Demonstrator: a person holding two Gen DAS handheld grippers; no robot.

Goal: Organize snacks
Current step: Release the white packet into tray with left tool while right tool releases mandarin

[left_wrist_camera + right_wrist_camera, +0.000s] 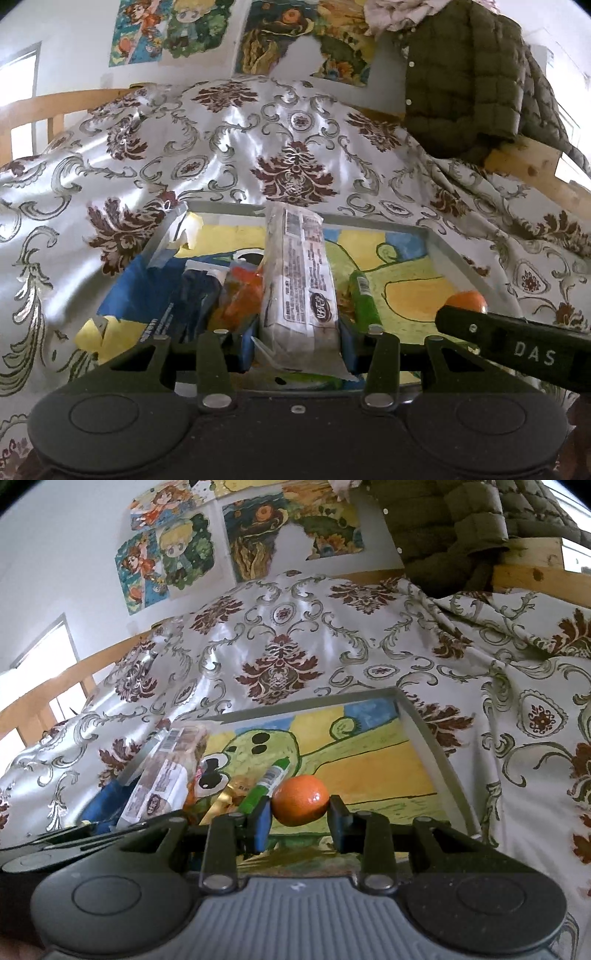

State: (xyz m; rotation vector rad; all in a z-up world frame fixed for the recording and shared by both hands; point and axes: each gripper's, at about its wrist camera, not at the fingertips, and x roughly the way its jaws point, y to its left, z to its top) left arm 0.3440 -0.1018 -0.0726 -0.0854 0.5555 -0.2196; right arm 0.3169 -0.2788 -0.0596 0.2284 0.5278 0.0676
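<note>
Tray (430, 240) as landmark: your left gripper (298, 332) pinches the wrapped snack pack (299, 280), long axis pointing toward the tray's far wall, while your right gripper (300, 814) clamps the orange (300, 800) over its near-right floor.

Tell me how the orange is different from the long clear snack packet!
The orange is round and bright orange; the snack packet is long, flat-sided and see-through with printed labels. The orange is much smaller than the packet. The right claw grips the orange, while the left claw grips the packet. Both are held over the painted tray.
</note>
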